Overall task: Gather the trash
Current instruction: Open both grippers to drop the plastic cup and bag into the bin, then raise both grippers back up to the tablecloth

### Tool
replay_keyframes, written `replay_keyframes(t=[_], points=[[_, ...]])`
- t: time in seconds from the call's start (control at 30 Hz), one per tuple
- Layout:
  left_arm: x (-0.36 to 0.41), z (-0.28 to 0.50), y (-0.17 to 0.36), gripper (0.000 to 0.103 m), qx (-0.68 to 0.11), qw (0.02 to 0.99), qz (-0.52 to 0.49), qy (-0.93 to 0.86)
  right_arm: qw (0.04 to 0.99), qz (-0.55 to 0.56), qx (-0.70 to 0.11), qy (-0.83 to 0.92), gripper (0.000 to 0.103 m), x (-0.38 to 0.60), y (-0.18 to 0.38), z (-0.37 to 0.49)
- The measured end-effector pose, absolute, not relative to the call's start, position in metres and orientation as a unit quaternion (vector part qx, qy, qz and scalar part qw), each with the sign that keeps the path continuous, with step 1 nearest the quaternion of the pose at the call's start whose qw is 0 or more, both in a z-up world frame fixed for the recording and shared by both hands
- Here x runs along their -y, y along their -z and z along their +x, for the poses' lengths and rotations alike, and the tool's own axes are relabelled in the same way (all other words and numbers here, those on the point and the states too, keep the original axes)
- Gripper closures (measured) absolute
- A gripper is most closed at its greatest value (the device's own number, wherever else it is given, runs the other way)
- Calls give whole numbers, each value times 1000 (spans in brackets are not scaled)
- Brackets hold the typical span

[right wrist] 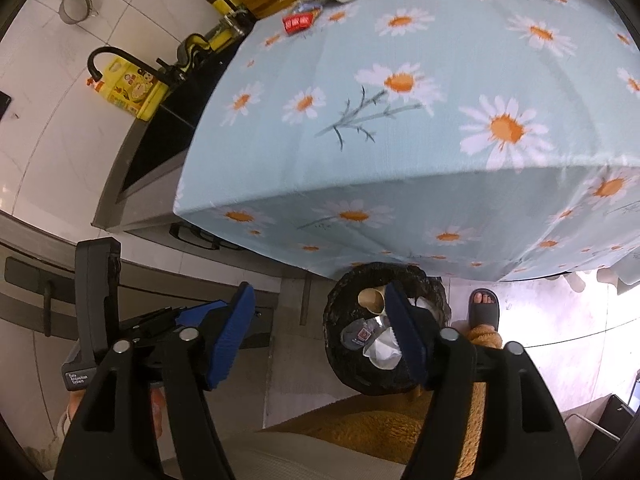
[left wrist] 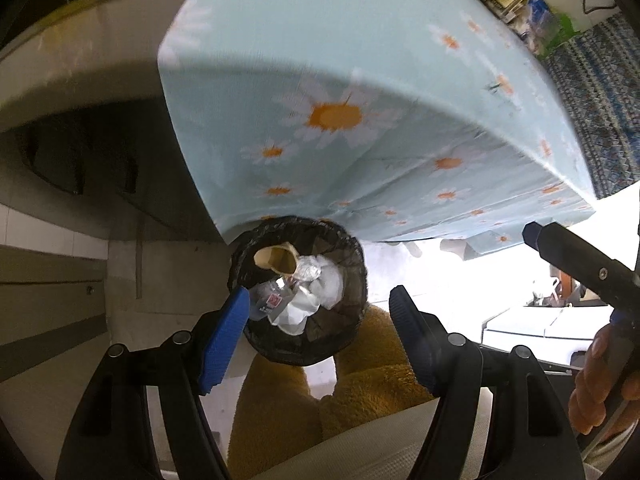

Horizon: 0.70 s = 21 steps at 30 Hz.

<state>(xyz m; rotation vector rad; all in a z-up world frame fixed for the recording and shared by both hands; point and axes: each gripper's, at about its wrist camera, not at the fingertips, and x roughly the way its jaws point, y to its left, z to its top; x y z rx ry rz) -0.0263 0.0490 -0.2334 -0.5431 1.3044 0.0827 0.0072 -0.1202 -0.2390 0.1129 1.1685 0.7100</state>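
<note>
- My left gripper (left wrist: 318, 336) hangs above the bin (left wrist: 298, 292), which stands on the floor at the edge of the tablecloth (left wrist: 360, 60); its fingers are spread wide and hold nothing;
- My right gripper (right wrist: 320, 336) is also splayed and empty; the bin lies under its right finger;
- The bin holds a paper cup (left wrist: 278, 260), crumpled white tissue (left wrist: 316, 296) and a clear plastic wrapper (left wrist: 272, 300);
- A red packet (right wrist: 298, 23) (possibly trash, I judge) lies far up the table, ahead of the right gripper, which I judge nearer; its long axis runs roughly across my view.
</note>
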Motion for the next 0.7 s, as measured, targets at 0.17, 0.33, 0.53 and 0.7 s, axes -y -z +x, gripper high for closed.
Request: replay_keyframes(t=[0.17,0.33,0.53,0.7], points=[[-55,-22,207,33,-576,778,-250,-33,785,38,-516,-340,34,121,213,6],[-61,-14,179,33,-549,796,-251,-33,805,28,-480,-348,29,120,180,18],[-69,-4,150,33,-524,812,-252,-42,819,18,-453,-351,29,116,152,46],[-78,9,138,33,-514,818,-252,-55,825,11,-439,-357,29,111,138,73]])
